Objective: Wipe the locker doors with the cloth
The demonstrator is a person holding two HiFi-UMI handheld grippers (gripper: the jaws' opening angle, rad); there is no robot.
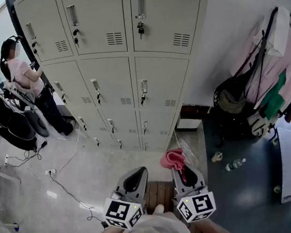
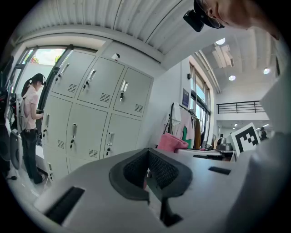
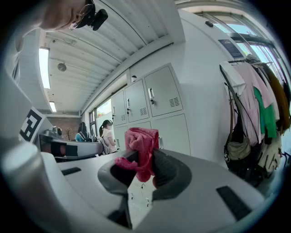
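Right gripper [image 3: 144, 170] with fingers [image 3: 169, 172] clenched on the pink cloth [image 3: 140, 144], cloth bunched above the fingers, apart from the grey locker doors [image 1: 112, 83] ahead, left gripper [image 2: 148, 170] beside it, fingers pressed together, holding nothing

- Person in pink top [image 1: 22, 76] standing far left
- Black backpack [image 1: 9, 123] on floor beside them
- Clothes [image 1: 276, 65] hanging at right, black bag [image 1: 234, 97] hung alongside
- Plastic bottle [image 1: 235, 164] lying on floor

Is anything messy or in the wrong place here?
A plastic bottle lies on its side on the floor near the hanging clothes, and loose cables trail across the floor by the lockers.
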